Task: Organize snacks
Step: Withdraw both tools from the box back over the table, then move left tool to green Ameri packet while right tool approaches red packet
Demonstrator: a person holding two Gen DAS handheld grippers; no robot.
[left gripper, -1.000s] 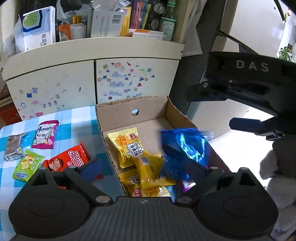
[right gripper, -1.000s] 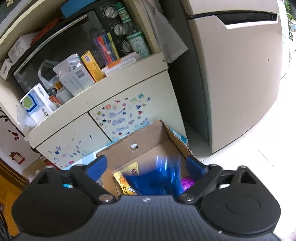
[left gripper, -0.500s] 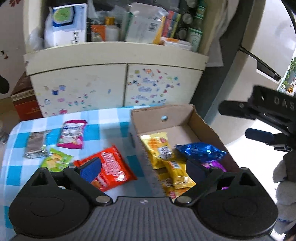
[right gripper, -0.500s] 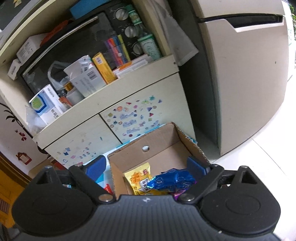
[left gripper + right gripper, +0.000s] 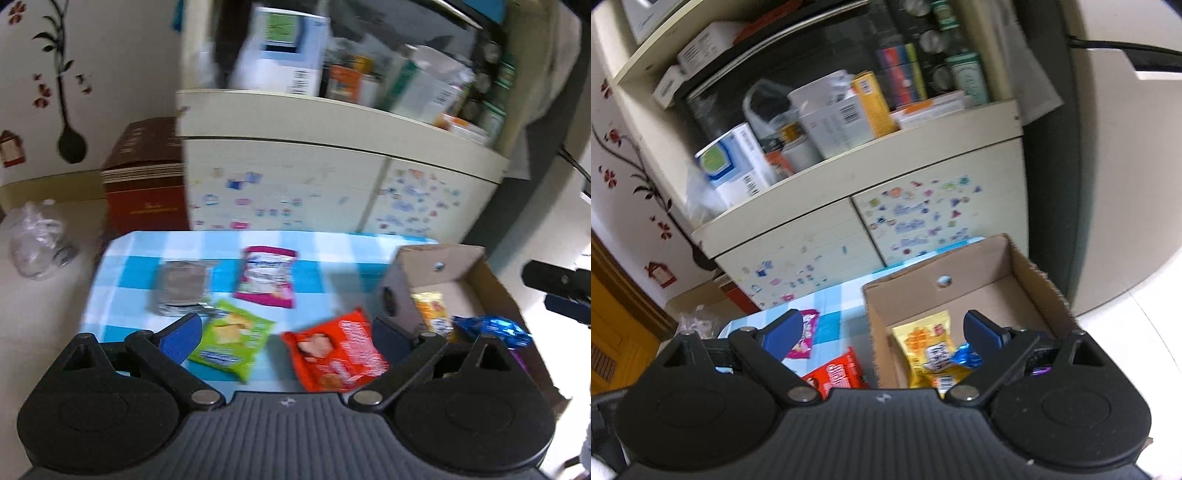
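A cardboard box [image 5: 480, 273] stands at the right end of the blue-checked table [image 5: 140, 254]; it holds yellow packets [image 5: 432, 314] and a blue foil packet [image 5: 495, 328]. On the cloth lie a red packet [image 5: 336, 350], a green packet [image 5: 232, 339], a pink packet [image 5: 267, 277] and a silver packet [image 5: 181, 288]. My left gripper [image 5: 288, 336] is open and empty above the red and green packets. My right gripper [image 5: 882, 336] is open and empty above the box [image 5: 1027, 273], over the yellow packet [image 5: 923, 343] and the blue packet [image 5: 967, 356]; the red packet [image 5: 838, 373] shows at its left.
A cream cabinet [image 5: 332, 184] with stickers and cluttered shelves stands behind the table. A dark red box [image 5: 147, 177] and a plastic bag [image 5: 37, 240] sit on the floor at the left. A refrigerator [image 5: 1126, 166] is at the right.
The blue packet dropped from my right gripper into the box and lies still there. My left gripper swung left from the box to over the packets on the cloth. My right gripper drew back.
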